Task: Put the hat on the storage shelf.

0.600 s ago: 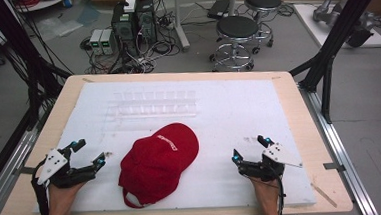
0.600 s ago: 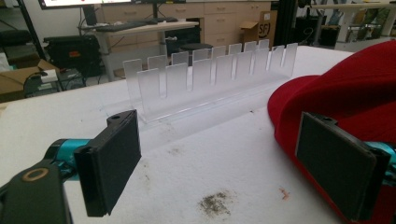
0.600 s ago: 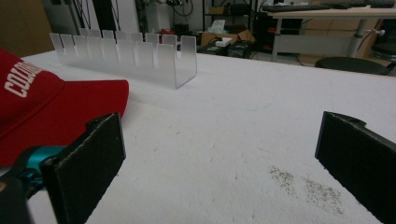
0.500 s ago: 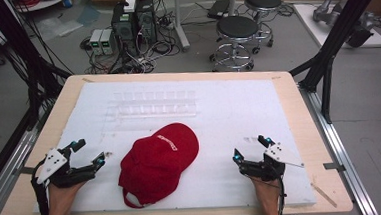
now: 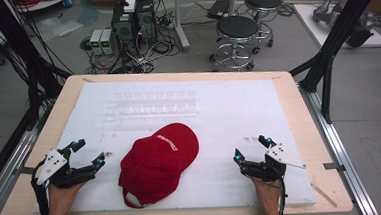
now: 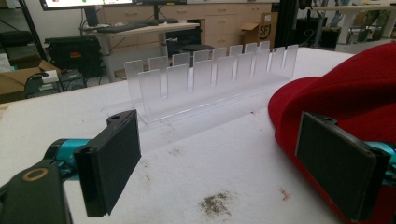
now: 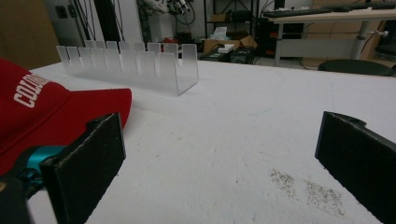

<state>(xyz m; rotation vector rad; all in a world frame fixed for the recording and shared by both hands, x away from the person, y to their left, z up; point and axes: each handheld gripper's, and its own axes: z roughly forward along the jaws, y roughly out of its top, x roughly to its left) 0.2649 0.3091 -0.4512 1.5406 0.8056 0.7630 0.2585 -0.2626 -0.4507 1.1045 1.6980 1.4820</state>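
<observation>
While two grippers flank, one red cap point(image 5: 159, 162) lies.

Cap point(image 5: 159, 162) on the mat point(image 5: 228, 110), slotted rack point(image 5: 153, 104) behind it, a gripper either side.

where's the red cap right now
In the high view the red cap lies on the white mat between both grippers, just in front of the clear slotted rack.

left gripper point(image 5: 90, 152): fingers wide apart, nothing held | right gripper point(image 5: 251, 149): fingers wide apart, nothing held | both hands low
</observation>
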